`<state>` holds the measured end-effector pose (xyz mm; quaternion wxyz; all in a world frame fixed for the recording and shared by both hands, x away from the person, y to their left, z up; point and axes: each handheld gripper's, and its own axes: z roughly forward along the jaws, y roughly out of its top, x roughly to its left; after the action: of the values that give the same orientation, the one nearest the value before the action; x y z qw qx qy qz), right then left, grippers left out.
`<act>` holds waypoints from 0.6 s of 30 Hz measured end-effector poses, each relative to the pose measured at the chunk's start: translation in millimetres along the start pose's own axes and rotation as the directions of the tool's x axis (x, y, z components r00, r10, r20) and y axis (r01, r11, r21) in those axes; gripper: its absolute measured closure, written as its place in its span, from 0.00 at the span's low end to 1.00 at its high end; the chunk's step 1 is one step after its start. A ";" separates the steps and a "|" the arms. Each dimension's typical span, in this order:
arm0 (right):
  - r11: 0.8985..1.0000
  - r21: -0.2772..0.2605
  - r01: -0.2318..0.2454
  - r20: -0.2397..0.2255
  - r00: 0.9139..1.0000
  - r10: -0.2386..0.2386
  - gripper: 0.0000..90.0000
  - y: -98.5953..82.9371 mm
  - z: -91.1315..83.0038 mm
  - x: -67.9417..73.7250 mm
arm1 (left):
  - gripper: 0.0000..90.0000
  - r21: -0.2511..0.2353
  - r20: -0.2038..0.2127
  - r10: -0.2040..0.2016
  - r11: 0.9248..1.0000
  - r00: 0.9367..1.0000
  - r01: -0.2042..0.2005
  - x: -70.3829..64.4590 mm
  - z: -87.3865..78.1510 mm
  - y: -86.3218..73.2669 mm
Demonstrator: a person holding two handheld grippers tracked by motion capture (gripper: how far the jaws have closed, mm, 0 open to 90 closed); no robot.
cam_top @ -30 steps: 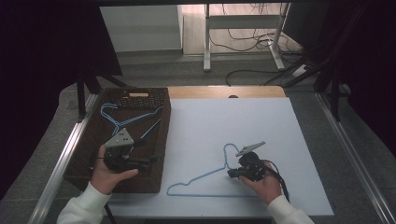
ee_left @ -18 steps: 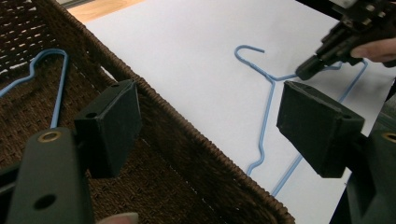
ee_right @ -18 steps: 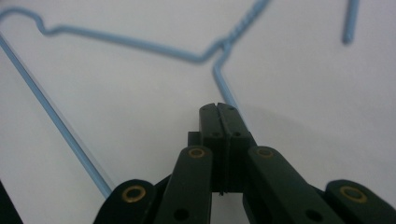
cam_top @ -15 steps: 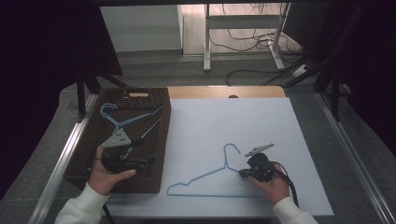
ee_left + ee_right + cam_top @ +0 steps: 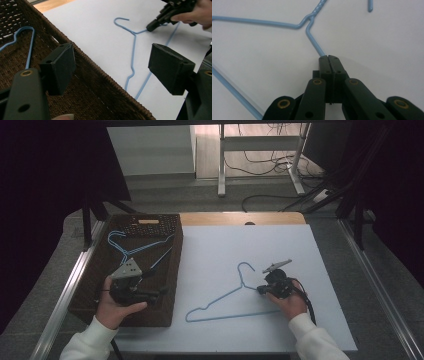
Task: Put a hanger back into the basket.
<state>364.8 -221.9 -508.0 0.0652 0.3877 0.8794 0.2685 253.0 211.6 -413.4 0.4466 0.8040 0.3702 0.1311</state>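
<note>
My desk [image 5: 310, 245] fills the middle of the high view, the wicker basket [image 5: 172, 270] at its left with another hanger [image 5: 131, 251] lying inside. The blue hanger [image 5: 235, 292] lies flat on the white sheet, lower centre. My right gripper [image 5: 261, 289] has its fingers pressed together on the wire just below the neck. My left gripper [image 5: 110, 67] hovers over the basket rim, fingers spread, holding nothing. I judge this the pick-up step; next I'd lift and carry the hanger left into the basket.
</note>
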 end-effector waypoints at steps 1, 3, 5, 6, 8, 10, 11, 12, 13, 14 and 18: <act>1.000 0.000 -0.004 -0.008 1.000 0.004 1.00 3.4 2.0 -2.5 | 0.24 0.002 -0.001 0.000 1.000 1.000 0.000 0.4 0.4 -0.2; 1.000 0.000 -0.002 -0.006 1.000 0.002 1.00 9.6 5.5 -5.4 | 0.24 0.006 -0.001 -0.002 1.000 1.000 0.002 0.9 1.6 -0.9; 1.000 -0.009 -0.003 0.000 1.000 0.003 1.00 14.2 8.8 -4.9 | 0.24 0.008 -0.001 -0.003 1.000 1.000 0.003 0.9 2.3 -1.3; 1.000 -0.019 -0.004 -0.001 1.000 0.004 1.00 15.4 10.1 -3.9 | 0.24 0.009 0.000 -0.003 1.000 1.000 0.003 0.7 2.2 -1.3; 0.999 -0.046 -0.006 -0.034 0.999 0.004 1.00 17.3 11.1 4.3 | 0.24 0.007 0.001 0.001 1.000 1.000 -0.001 0.2 1.6 -1.2; 0.998 -0.051 0.032 -0.080 0.996 -0.036 1.00 20.9 12.6 22.9 | 0.24 0.005 0.001 0.000 1.000 1.000 0.000 1.0 1.4 -1.1; 0.997 -0.050 0.058 -0.105 0.992 -0.063 1.00 22.9 13.5 34.2 | 0.24 0.006 0.001 -0.002 1.000 1.000 0.002 1.6 1.7 -1.3; 0.996 -0.055 0.074 -0.139 0.987 -0.081 1.00 24.4 15.0 45.7 | 0.24 0.007 0.000 -0.004 1.000 1.000 0.004 1.9 1.9 -1.5; 0.995 -0.050 0.092 -0.167 0.981 -0.099 1.00 25.0 16.8 56.6 | 0.24 0.008 -0.001 -0.005 1.000 1.000 0.005 1.9 2.1 -1.7; 0.993 -0.040 0.108 -0.188 0.976 -0.114 1.00 24.7 18.6 66.8 | 0.24 0.008 0.000 -0.004 1.000 1.000 0.004 1.3 2.1 -1.8; 0.989 -0.019 0.149 -0.237 0.960 -0.149 1.00 19.2 23.8 89.8 | 0.24 0.009 0.001 0.002 1.000 1.000 -0.002 -0.4 1.9 -1.2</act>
<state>322.9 -136.9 -509.7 -0.0201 0.2854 0.9074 0.3078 253.1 210.5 -415.4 0.4431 0.8064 0.3695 0.1296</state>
